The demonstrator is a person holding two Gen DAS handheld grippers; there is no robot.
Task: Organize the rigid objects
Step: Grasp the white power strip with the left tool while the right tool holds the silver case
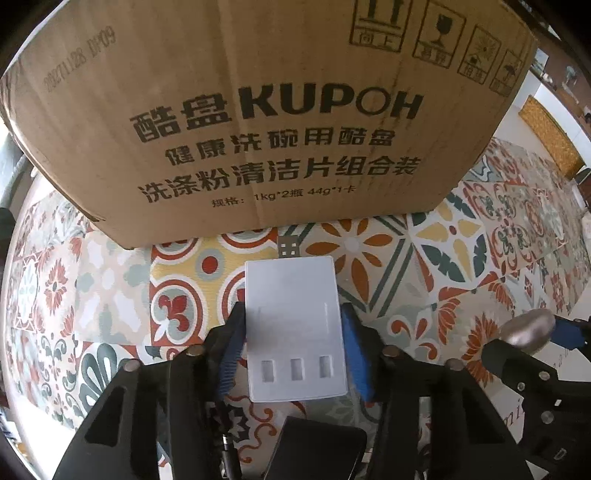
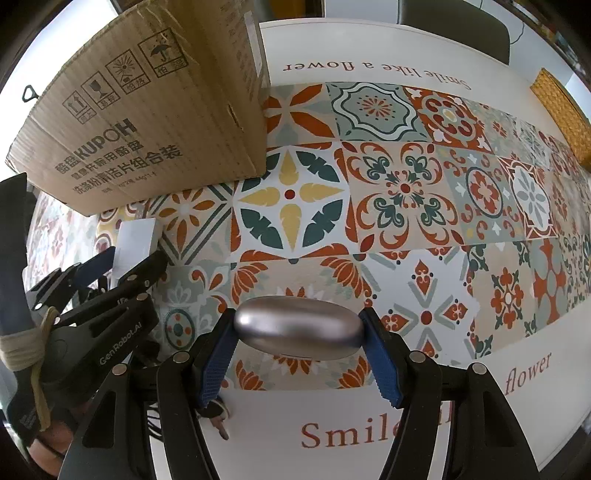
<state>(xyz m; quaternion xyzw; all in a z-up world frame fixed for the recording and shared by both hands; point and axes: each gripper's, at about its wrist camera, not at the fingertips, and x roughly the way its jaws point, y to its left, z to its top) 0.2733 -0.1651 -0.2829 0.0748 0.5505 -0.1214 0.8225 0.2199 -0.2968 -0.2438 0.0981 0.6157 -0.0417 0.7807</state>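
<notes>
A flat white rectangular device [image 1: 295, 325], with three slots on its face and a metal plug at its far end, lies on the patterned tablecloth [image 1: 424, 258]. My left gripper [image 1: 293, 317] is shut on it, blue pads against its two long sides. The right wrist view shows the same device [image 2: 133, 240] between the left gripper's [image 2: 127, 258] fingers. My right gripper [image 2: 298, 317] is shut on a smooth silver oval object [image 2: 299, 328], one pad at each end, held just above the cloth. That silver oval [image 1: 528, 330] also shows at the right edge of the left wrist view.
A big brown cardboard box [image 1: 258, 110] printed KUPOH stands on the table just beyond the white device; the right wrist view has this cardboard box [image 2: 147, 129] at far left. A yellow woven mat [image 2: 561, 110] lies at the table's far right. A dark chair back [image 2: 454, 26] stands beyond the table.
</notes>
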